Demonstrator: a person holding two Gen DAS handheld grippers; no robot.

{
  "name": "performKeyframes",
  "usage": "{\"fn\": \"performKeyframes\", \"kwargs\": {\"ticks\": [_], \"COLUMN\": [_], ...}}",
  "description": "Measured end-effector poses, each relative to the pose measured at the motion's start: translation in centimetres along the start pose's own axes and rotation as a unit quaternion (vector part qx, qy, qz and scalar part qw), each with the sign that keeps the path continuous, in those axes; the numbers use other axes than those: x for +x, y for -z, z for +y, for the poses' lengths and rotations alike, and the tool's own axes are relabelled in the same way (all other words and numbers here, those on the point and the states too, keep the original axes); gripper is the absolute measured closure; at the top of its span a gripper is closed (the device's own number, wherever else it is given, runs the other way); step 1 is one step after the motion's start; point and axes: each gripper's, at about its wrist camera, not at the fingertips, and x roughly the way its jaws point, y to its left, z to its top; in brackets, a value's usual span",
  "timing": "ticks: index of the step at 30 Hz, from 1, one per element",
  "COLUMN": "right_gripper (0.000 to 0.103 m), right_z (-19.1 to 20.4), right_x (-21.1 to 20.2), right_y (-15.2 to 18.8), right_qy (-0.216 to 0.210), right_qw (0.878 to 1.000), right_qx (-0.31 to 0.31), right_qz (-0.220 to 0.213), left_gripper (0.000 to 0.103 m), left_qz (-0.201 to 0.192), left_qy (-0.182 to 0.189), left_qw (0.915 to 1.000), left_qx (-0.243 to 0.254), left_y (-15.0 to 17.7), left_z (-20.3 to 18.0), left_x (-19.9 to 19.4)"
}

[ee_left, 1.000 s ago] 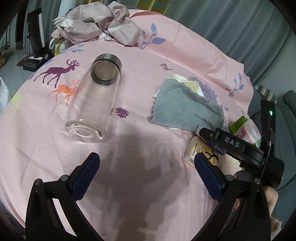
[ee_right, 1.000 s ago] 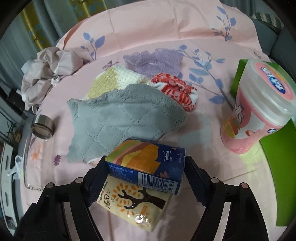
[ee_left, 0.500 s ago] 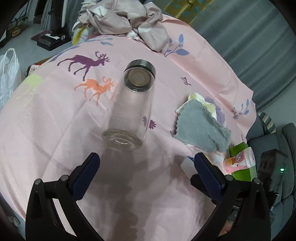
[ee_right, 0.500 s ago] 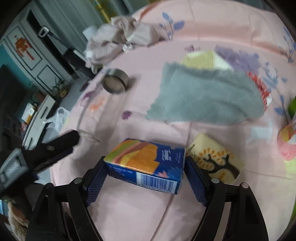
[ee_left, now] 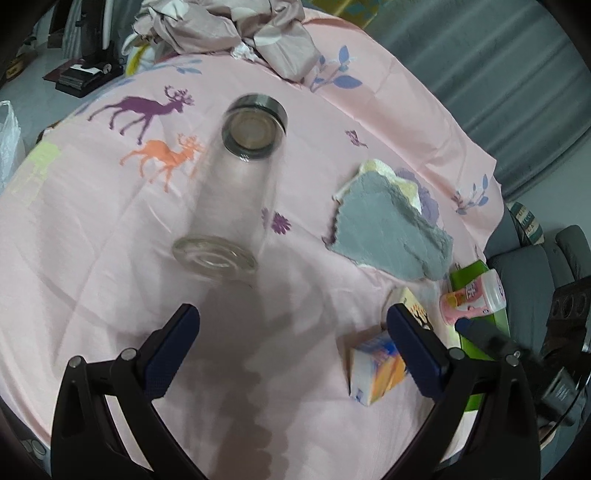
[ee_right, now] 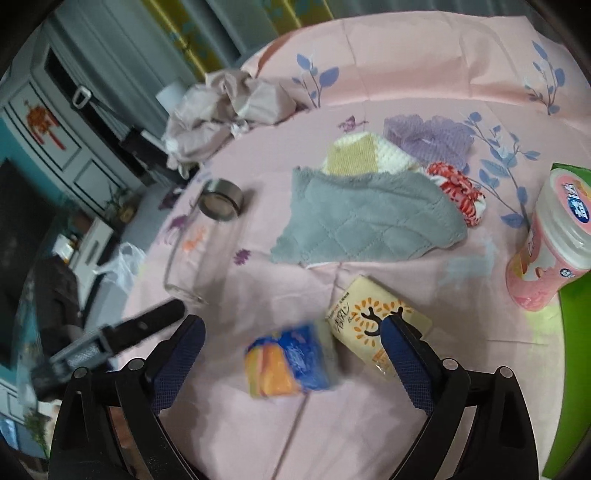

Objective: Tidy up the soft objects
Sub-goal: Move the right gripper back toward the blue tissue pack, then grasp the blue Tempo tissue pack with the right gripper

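My right gripper (ee_right: 291, 328) hangs above the pink tablecloth (ee_right: 406, 74) with its jaws opening. A blue and orange tissue pack (ee_right: 291, 362) lies blurred on the cloth below and between them, and neither pad touches it. A cream tissue pack (ee_right: 373, 317) rests just right of it. Behind them a grey cloth (ee_right: 369, 221) lies over a yellow-white knit (ee_right: 354, 155), a purple cloth (ee_right: 428, 136) and a red-white cloth (ee_right: 458, 188). My left gripper (ee_left: 291, 321) is open and empty, short of a glass bottle (ee_left: 236, 192) that lies on its side. The blue pack (ee_left: 376, 369) sits beside its right finger.
A pink lidded tub (ee_right: 550, 240) stands on a green sheet (ee_right: 576, 332) at the right. A crumpled mauve fabric (ee_left: 229, 26) is piled at the table's far edge. Beyond the left edge are the floor, a white plastic bag (ee_left: 7, 147) and cabinets (ee_right: 48, 122).
My right gripper opened and let go of the blue tissue pack, which now lies on the cloth left of the cream pack. The left gripper's view shifted toward the bottle.
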Motion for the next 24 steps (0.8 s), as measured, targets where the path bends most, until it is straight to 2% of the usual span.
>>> {"fn": "performKeyframes", "kwargs": {"ticks": [2,4,7,13,18,21,24], "right_gripper": [0.007,0.007,0.008,0.025,0.025,0.025,0.025], "right_z": [-0.2,-0.4,-0.2,-0.7,-0.6,-0.6,-0.3], "right_x": [0.0,0.4,1.1,2.7,4.6,6.1,7.4], "right_y": [-0.2,-0.2,0.0,0.3,0.9,1.3,1.6], "right_qy": [-0.013,-0.023,-0.025,-0.025,-0.014,-0.007,0.014], "right_qw": [1.000,0.999,0.998,0.996,0.993,0.991,0.990], "right_qx": [0.022,0.039,0.042,0.054,0.051,0.053,0.043], "right_qz": [0.000,0.019,0.034,0.067,0.101,0.122,0.135], "left_gripper": [0.009,0.014,0.021,0.036,0.047,0.049,0.056], "left_qz": [0.015,0.027,0.056,0.122,0.118,0.115,0.110], "left_qy": [0.008,0.014,0.035,0.052,0.020,0.019,0.019], "left_qw": [0.9998,0.9994,0.9963,0.9863,0.9869,0.9876,0.9885], "left_qx": [0.006,0.017,0.055,0.098,0.108,0.105,0.103], "left_y": [0.4,0.8,1.9,4.5,5.3,5.3,5.2], "left_z": [-0.5,-1.3,-3.2,-6.0,-6.7,-6.6,-6.4], "left_x": [0.4,0.8,1.6,4.0,4.9,5.1,5.0]}}
